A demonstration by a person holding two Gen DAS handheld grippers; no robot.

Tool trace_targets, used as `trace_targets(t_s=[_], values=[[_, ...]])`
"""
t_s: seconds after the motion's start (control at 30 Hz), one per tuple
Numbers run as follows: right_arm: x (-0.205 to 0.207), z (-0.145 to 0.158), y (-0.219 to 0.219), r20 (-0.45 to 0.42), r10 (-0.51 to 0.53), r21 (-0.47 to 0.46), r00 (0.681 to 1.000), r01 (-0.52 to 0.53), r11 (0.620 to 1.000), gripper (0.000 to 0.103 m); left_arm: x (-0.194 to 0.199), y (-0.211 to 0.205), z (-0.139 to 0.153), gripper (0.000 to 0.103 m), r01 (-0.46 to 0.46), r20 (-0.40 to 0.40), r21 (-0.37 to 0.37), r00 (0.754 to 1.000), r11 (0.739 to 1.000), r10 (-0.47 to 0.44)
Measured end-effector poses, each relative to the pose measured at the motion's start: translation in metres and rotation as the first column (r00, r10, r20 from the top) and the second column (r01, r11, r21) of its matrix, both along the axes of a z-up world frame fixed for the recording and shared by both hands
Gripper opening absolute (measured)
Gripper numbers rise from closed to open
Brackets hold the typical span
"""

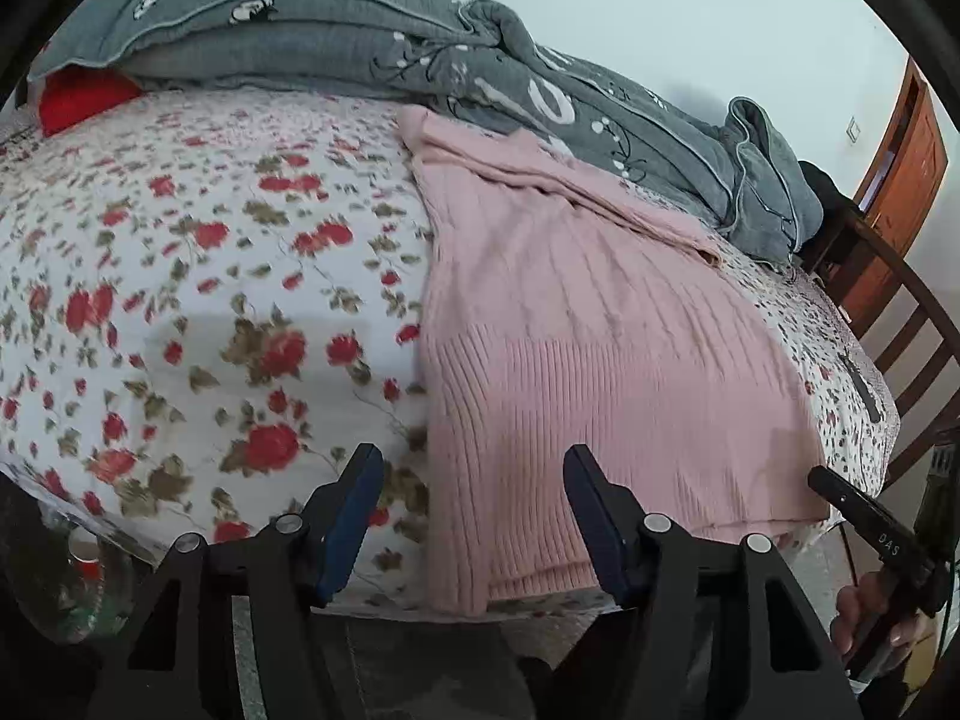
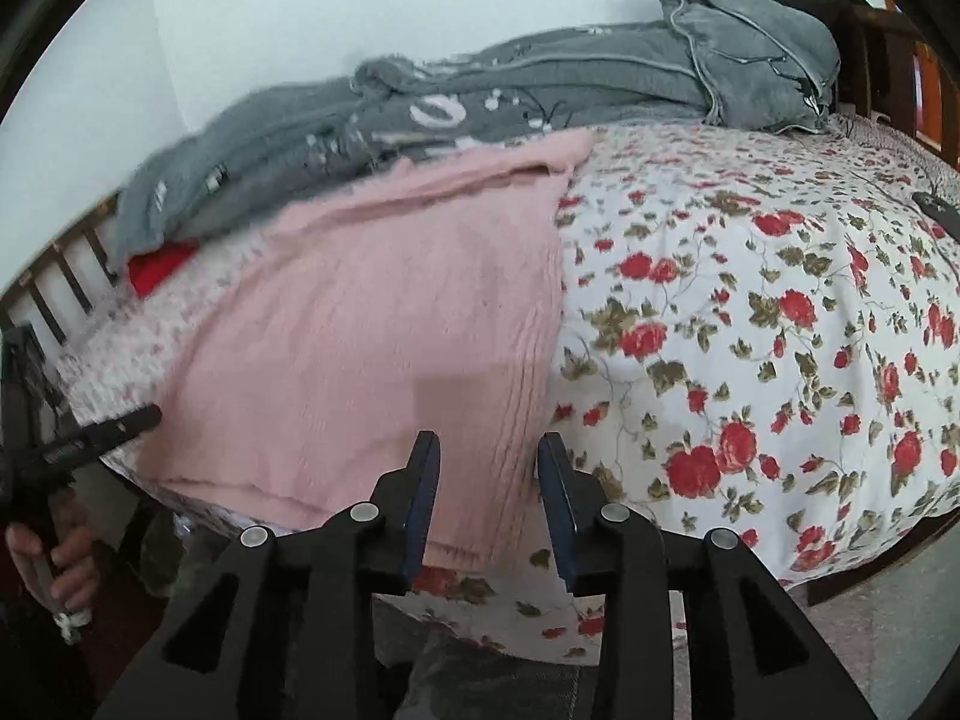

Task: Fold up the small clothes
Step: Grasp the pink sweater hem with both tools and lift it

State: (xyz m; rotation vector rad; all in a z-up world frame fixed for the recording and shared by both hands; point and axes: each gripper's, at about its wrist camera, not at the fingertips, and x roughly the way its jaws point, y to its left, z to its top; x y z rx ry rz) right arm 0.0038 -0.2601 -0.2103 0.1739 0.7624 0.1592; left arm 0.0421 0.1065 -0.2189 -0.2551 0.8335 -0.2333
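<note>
A pink sweater point(image 1: 588, 324) lay flat on the flowered bedspread point(image 1: 198, 276), folded into a long panel with its ribbed hem at the near edge of the bed and a sleeve laid across its far end. Behind it a grey quilt point(image 1: 336, 30) was heaped along the wall, with something red point(image 1: 84, 96) tucked under one end.

The left gripper point(image 1: 474, 468) hovered over the near edge, jaws about half open and holding nothing; one blue pad point(image 1: 354, 516) stood above the bedspread, the other above the hem. The right gripper point(image 2: 489, 456) had its jaws a little apart (narrower than the left's), over the sweater's near corner but not pressing on it. A hand point(image 2: 57, 564) gripped the left tool's handle.
</note>
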Motion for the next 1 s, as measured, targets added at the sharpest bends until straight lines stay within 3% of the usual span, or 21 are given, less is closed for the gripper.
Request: trace_targets(t_s=[0.07, 0.17, 0.23, 0.3, 0.33, 0.4, 0.43, 0.53, 0.8, 0.93, 1.0], values=[[-0.005, 0.001, 0.002, 0.033, -0.013, -0.020, 0.999, 0.014, 1.000, 0.035, -0.003, -0.004, -0.003, 0.048, 0.009, 0.008, 0.022, 1.000, 1.000, -0.009], [-0.004, -0.003, 0.004, -0.005, 0.004, -0.006, 1.000, -0.004, 1.000, 0.034, -0.005, -0.006, -0.007, 0.041, -0.006, 0.006, 0.056, 1.000, 0.998, 0.006], [-0.002, -0.008, 0.006, -0.025, 0.009, -0.011, 1.000, -0.009, 1.000, 0.033, -0.005, -0.004, -0.009, 0.022, -0.016, -0.005, 0.054, 1.000, 0.998, 0.016], [0.001, -0.013, 0.008, -0.045, 0.019, -0.017, 0.999, -0.019, 1.000, 0.032, -0.005, 0.002, -0.010, 0.009, -0.024, -0.006, 0.038, 1.000, 0.999, 0.025], [0.002, -0.014, 0.007, -0.052, 0.018, -0.008, 0.999, -0.018, 1.000, 0.028, -0.006, 0.007, -0.010, 0.009, -0.023, -0.008, 0.006, 1.000, 1.000, 0.023], [0.001, -0.015, 0.006, -0.058, 0.012, 0.012, 0.998, -0.011, 1.000, 0.008, -0.008, 0.016, -0.011, 0.009, -0.032, -0.009, -0.051, 0.999, 0.998, 0.032], [0.001, -0.015, 0.005, -0.058, 0.011, 0.018, 0.998, -0.010, 1.000, 0.006, -0.009, 0.019, -0.011, 0.009, -0.036, -0.012, -0.073, 0.999, 0.997, 0.035], [-0.002, -0.015, 0.004, -0.049, 0.015, 0.005, 0.999, -0.015, 1.000, 0.006, -0.008, 0.023, -0.014, 0.009, -0.026, -0.025, -0.108, 0.999, 0.994, 0.024], [0.002, -0.018, 0.006, -0.098, 0.021, 0.013, 0.995, -0.019, 1.000, 0.010, -0.009, 0.012, -0.021, 0.012, 0.015, -0.034, -0.101, 0.999, 0.995, -0.019], [0.004, -0.019, 0.007, -0.100, 0.028, 0.041, 0.995, -0.024, 0.999, 0.020, -0.011, 0.013, -0.022, 0.013, 0.018, -0.039, -0.094, 0.999, 0.995, -0.021], [0.005, -0.018, 0.008, -0.102, 0.030, 0.039, 0.994, -0.026, 0.999, 0.021, -0.012, 0.016, -0.022, 0.013, 0.000, -0.049, -0.119, 0.999, 0.993, -0.006]])
